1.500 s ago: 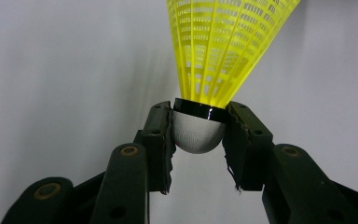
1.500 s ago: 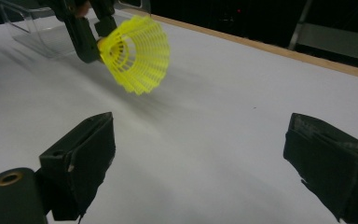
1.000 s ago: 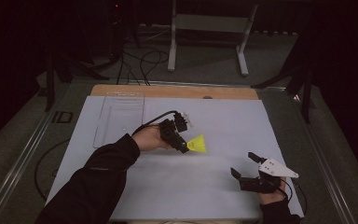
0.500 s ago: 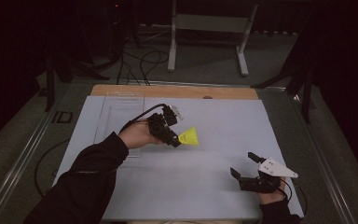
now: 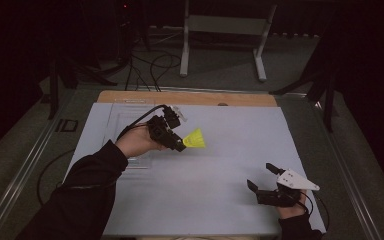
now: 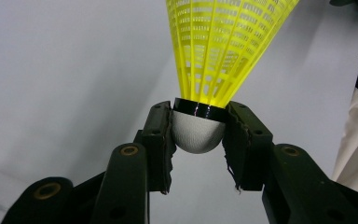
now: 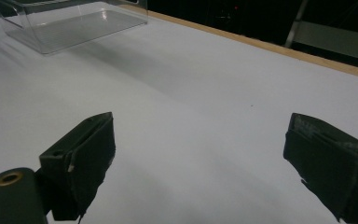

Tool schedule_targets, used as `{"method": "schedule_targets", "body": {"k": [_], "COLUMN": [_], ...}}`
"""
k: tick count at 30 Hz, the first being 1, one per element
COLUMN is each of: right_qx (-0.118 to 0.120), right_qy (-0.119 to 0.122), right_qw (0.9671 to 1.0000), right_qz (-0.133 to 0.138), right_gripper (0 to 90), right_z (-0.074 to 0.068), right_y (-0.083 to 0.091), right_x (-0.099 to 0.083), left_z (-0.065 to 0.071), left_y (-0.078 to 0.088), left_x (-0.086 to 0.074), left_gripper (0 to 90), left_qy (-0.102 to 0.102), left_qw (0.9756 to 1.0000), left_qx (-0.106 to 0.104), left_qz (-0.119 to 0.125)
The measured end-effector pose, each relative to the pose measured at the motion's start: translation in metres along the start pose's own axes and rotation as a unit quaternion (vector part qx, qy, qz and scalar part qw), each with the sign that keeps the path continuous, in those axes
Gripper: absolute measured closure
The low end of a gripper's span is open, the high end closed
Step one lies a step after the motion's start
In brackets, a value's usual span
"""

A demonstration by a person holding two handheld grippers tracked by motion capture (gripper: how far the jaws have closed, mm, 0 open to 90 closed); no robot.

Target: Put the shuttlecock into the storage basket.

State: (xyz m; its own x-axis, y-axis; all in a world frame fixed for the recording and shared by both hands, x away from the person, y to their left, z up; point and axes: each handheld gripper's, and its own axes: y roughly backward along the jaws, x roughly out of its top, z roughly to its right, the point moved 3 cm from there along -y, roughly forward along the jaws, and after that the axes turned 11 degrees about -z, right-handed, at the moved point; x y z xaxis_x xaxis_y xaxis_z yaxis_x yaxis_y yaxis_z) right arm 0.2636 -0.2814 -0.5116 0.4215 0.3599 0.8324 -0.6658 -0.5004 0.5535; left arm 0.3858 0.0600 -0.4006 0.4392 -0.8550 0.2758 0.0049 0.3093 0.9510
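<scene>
Lifted higher: mesh-skirted yellow shuttlecock [image 6: 205,65], left hand-held gripper [image 6: 196,140].

The yellow plastic mesh shuttlecock [image 6: 223,51] runs off the top edge of the left gripper view — its skirt's open rim is cut away. The clear plastic rectangular tray [image 7: 70,23] is cropped at the right gripper view's top-left corner — its far wall unseen.

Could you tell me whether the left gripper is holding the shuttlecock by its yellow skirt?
No, the left gripper is shut on the shuttlecock at its white rounded cork base, one jaw on each side, with the yellow skirt free beyond them.
</scene>
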Motion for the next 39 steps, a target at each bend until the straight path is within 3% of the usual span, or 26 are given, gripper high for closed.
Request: {"method": "schedule_targets", "body": {"k": [4, 21, 39], "right_qx": [0.001, 0.001, 0.001], "right_qy": [0.0, 0.0, 0.0], "right_qw": [1.0, 1.0, 1.0], "right_qz": [-0.001, -0.004, -0.007], "right_gripper": [9.1, 9.1, 9.1], "right_z": [0.0, 0.0, -0.001], "right_y": [0.0, -0.001, -0.002], "right_x": [0.0, 0.0, 0.0], "left_z": [-0.006, -0.017, -0.031], "left_y": [0.009, 0.033, 0.058], "left_x": [-0.009, -0.031, -0.063], "left_gripper": [64.0, 64.0, 64.0], "left_qy": [0.016, 0.045, 0.084], "left_qw": [0.9998, 0.9985, 0.9948], "left_qx": [0.004, 0.018, 0.042], "left_qz": [0.007, 0.025, 0.039]}}
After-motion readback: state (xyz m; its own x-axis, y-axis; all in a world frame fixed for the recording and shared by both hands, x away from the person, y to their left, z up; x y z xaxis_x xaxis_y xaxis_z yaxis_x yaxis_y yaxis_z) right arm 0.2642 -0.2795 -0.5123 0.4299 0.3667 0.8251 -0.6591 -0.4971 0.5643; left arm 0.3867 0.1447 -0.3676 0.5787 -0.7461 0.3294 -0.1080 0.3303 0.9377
